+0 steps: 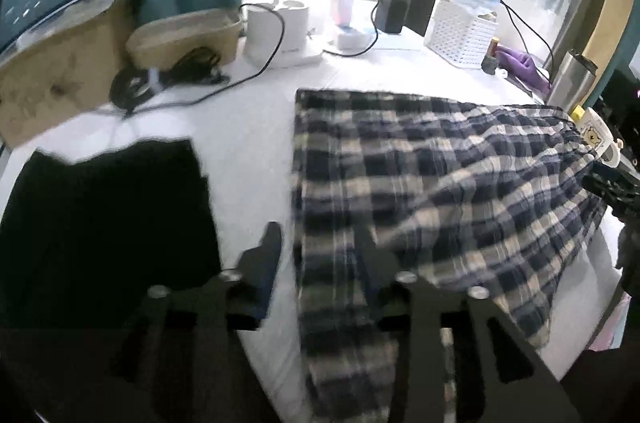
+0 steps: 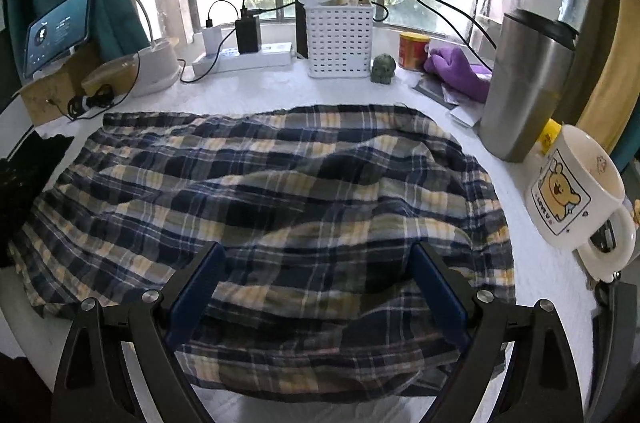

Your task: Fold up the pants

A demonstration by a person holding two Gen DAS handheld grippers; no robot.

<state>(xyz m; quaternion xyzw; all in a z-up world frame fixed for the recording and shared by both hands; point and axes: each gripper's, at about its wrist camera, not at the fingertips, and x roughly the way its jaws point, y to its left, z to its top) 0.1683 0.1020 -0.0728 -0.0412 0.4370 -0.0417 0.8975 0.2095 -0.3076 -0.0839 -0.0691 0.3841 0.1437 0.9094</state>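
Plaid cotton pants in navy, cream and grey lie rumpled on the white-covered bench, in front of the white perforated plastic basket; their long axis appears to run across the bench from the basket's left to its right, though which end is the waist I cannot tell; the right hand-held gripper hovers over the near hem with jaws wide apart, gripping nothing; the left hand-held gripper is also spread open, straddling the pants' left edge; a black folded cloth lies left of it; the right hand-held gripper looks nearer the fabric's middle.
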